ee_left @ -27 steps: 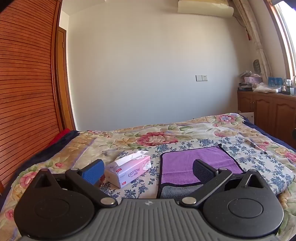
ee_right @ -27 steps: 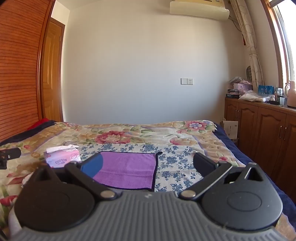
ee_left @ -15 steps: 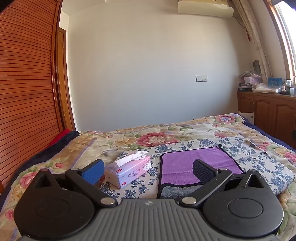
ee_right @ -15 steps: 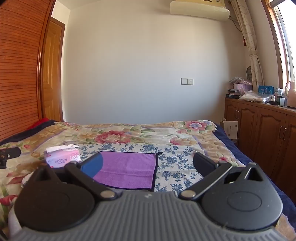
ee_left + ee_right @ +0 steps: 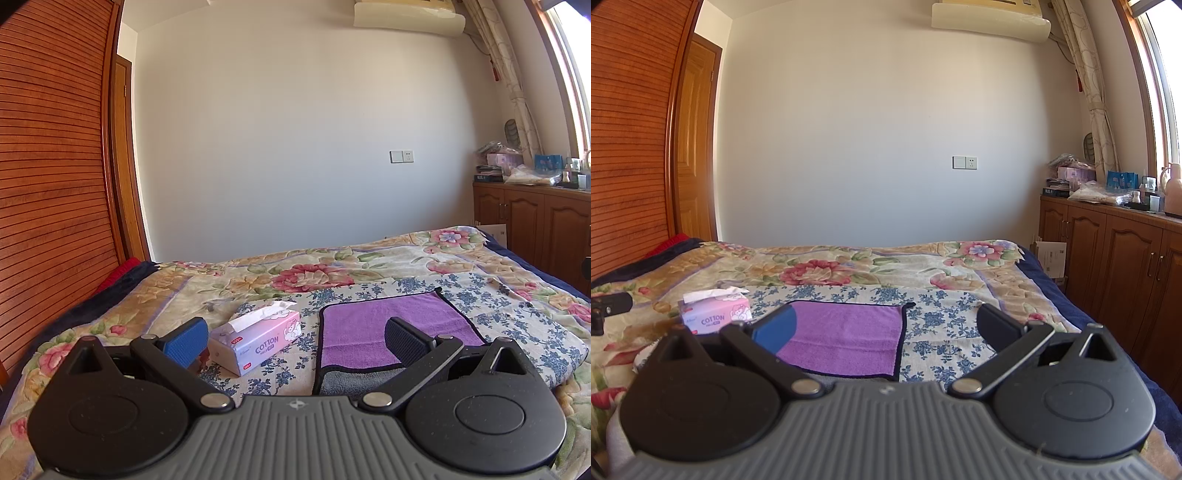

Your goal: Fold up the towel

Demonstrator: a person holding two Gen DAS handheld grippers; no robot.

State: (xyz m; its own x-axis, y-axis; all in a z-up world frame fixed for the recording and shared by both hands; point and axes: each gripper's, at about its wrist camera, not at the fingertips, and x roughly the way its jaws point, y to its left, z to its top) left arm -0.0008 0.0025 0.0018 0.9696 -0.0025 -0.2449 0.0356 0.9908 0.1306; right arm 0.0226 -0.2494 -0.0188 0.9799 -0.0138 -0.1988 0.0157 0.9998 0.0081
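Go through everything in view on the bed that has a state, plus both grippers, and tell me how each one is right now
purple towel: flat on the bed, near edge turned over with its grey side up, not gripped.
tissue box: lying left of the towel, apart from it, a tissue sticking out of the top.
left gripper: open, holding nothing, above the bed.
right gripper: open, holding nothing, above the bed.

Bed [image 5: 369,258] w/ towel [image 5: 369,325], tissue box [image 5: 258,341]
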